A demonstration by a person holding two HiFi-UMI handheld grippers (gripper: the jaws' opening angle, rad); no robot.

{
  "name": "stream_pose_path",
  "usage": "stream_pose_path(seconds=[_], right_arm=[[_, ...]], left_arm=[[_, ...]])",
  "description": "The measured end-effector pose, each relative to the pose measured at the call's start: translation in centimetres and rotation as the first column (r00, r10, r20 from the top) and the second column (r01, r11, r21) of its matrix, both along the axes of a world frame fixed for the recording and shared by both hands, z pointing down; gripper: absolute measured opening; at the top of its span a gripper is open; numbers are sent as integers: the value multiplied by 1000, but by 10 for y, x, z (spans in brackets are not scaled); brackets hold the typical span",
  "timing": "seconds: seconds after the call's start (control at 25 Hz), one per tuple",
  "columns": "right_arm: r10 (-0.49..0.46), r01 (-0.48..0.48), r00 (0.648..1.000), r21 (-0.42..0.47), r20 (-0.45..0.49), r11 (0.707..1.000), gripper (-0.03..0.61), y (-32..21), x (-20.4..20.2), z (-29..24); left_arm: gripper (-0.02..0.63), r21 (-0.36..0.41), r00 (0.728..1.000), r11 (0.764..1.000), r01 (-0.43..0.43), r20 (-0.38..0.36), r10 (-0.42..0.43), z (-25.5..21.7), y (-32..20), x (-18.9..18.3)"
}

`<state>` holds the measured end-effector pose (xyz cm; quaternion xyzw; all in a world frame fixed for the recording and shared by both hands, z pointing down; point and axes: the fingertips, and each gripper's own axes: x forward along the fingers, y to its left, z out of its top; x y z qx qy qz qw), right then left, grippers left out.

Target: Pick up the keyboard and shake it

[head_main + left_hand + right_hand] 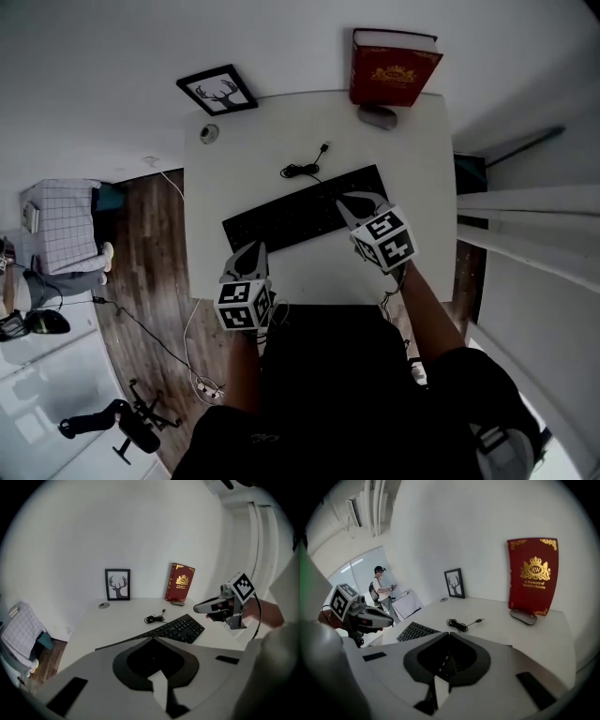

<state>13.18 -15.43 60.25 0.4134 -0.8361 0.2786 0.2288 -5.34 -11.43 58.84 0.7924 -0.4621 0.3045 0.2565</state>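
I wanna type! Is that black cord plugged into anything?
No, the cord lies coiled on the table, its plug end loose.

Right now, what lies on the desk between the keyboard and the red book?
A coiled black cable near the keyboard and a grey mouse at the red book; the head view shows both.

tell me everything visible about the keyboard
The keyboard is black, long and slim, plastic-looking, with rows of dark keys. It lies flat and slantwise on the white table, its thin cable coiled behind it, plug loose. The left gripper is by its left end, the right gripper over its right end, both shut; contact is unclear.
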Motion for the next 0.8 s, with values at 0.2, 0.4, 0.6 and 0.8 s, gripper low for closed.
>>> stream_pose_path(seconds=[0.2, 0.4, 0.6, 0.8], right_arm=[[-83, 76, 992, -79, -92, 994, 29, -14, 34, 30], [-455, 396, 842, -243, -288, 886, 192, -13, 63, 61], [-667, 555, 686, -384, -291, 738, 244, -40, 83, 88], [-811, 649, 557, -516, -179, 559, 249, -41, 87, 104]], left_arm=[[3, -88, 995, 991, -98, 16, 99, 34, -23, 9], [3, -138, 977, 968, -211, -8, 211, 50, -42, 33], [2, -157, 951, 938, -308, -8, 311, 68, -50, 59], [3, -186, 927, 908, -375, -70, 368, 77, -47, 82]])
